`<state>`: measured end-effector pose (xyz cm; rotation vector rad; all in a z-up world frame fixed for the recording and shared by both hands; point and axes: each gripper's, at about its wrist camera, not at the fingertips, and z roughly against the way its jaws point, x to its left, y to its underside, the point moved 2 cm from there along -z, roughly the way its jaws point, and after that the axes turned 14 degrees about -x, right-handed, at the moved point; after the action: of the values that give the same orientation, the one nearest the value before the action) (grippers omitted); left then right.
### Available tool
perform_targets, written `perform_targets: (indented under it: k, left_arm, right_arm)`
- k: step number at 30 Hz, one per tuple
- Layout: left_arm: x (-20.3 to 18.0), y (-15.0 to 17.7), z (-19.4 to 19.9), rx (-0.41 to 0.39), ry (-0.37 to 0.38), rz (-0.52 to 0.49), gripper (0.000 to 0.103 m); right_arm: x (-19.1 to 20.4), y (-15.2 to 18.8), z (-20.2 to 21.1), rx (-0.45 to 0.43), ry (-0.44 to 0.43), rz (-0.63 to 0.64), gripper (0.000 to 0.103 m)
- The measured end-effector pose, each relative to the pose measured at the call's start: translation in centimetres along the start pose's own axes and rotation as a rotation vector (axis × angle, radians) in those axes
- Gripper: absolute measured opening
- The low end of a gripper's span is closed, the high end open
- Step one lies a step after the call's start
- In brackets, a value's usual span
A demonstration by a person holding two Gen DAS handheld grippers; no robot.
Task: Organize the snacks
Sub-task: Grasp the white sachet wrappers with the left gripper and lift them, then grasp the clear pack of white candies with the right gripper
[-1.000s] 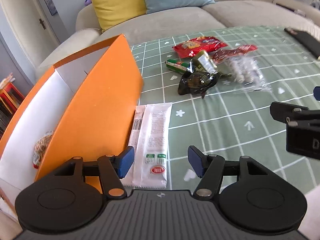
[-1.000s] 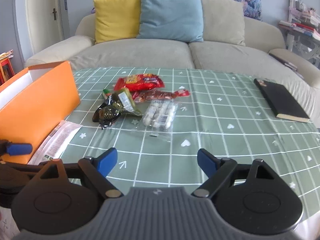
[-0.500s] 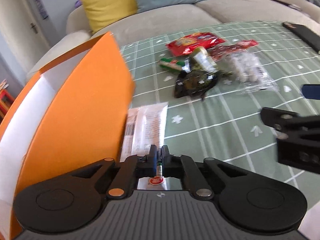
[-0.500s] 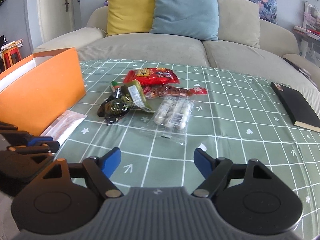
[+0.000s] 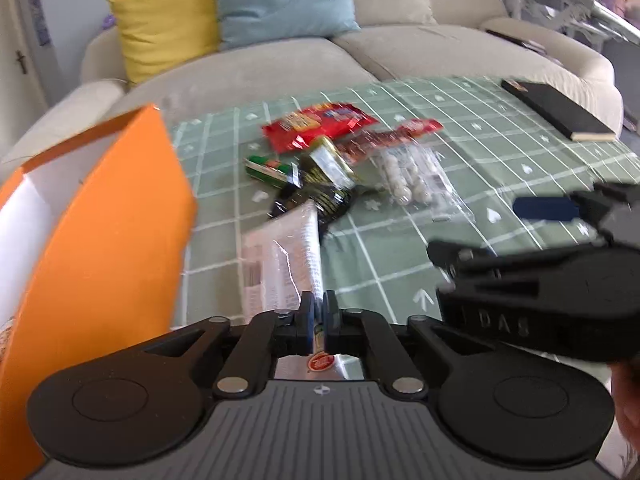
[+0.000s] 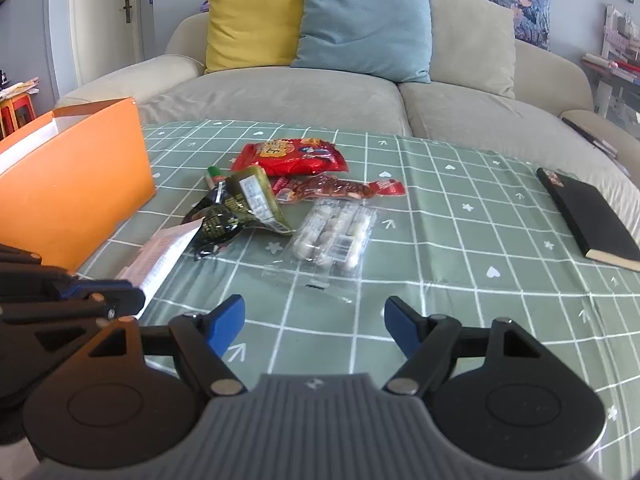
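Clamping white snack packet [image 5: 282, 264], left hand-held gripper [image 5: 319, 314], right hand-held gripper [image 6: 314, 320] spread wide

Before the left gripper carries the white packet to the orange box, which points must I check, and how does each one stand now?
1. Left gripper shut on white packet: ok.
2. Packet lifted off the tablecloth: cannot tell.
3. Orange box open on top: ok.
4. Free space inside the box: cannot tell.
5. Right gripper open and holding nothing: ok.
6. Right gripper away from the path to the box: ok.
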<state>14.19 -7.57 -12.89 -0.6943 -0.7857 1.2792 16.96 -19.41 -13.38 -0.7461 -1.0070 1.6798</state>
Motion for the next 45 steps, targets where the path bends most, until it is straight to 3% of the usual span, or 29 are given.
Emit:
perform_targets:
  k: [2, 4, 6, 9, 14, 21, 27, 31, 34, 38, 45]
  left_arm:
    - [0.2, 0.1, -0.1, 0.012, 0.01, 0.018, 0.028]
    - [0.6, -0.1, 0.1, 0.0, -0.016, 0.037, 0.07]
    - [1.0, -0.3, 0.0, -0.014, -0.065, 0.046, 0.079]
    - [1.9, -0.6, -0.9, 0.06, -0.16, 0.091, 0.08]
    - [3.2, -0.5, -2.0, 0.151, -0.182, 0.245, 0.083]
    - [3.6, 0.2, -3.4, 0.205, -0.21, 0.317, 0.087]
    - [3.5, 0.1, -3.9, 0.181, -0.211, 0.308, 0.089]
    - [3.5, -0.1, -4.2, 0.162, -0.208, 0.305, 0.077]
    - [3.3, -0.3, -4.4, 0.151, -0.194, 0.302, 0.063]
    - [3.2, -0.4, -4.4, 0.149, -0.183, 0.295, 0.058]
    - [3.3, 0.2, -3.3, 0.14, -0.161, 0.284, 0.056]
  right_arm:
    - [-0.3, -0.2, -0.2, -0.003, 0.004, -0.008, 0.074]
    - [-0.7, -0.5, -0.6, -0.003, 0.0, -0.027, 0.075]
    - [-0.7, -0.7, -1.1, 0.0, -0.002, -0.034, 0.077]
    - [-0.5, -1.0, -1.9, -0.005, -0.001, -0.032, 0.08]
    - [-0.5, -1.4, -3.4, -0.006, -0.01, -0.043, 0.083]
    - [-0.8, -2.2, -5.6, 0.007, -0.008, -0.077, 0.089]
    - [-0.8, -2.3, -7.3, 0.026, -0.002, -0.087, 0.089]
    - [-0.8, -2.0, -8.0, 0.049, 0.011, -0.078, 0.085]
    - [-1.2, -1.6, -8.4, 0.08, 0.015, -0.099, 0.076]
    - [-0.9, -1.4, -8.2, 0.08, 0.015, -0.078, 0.065]
    - [-0.3, -1.2, -7.2, 0.105, 0.026, -0.038, 0.06]
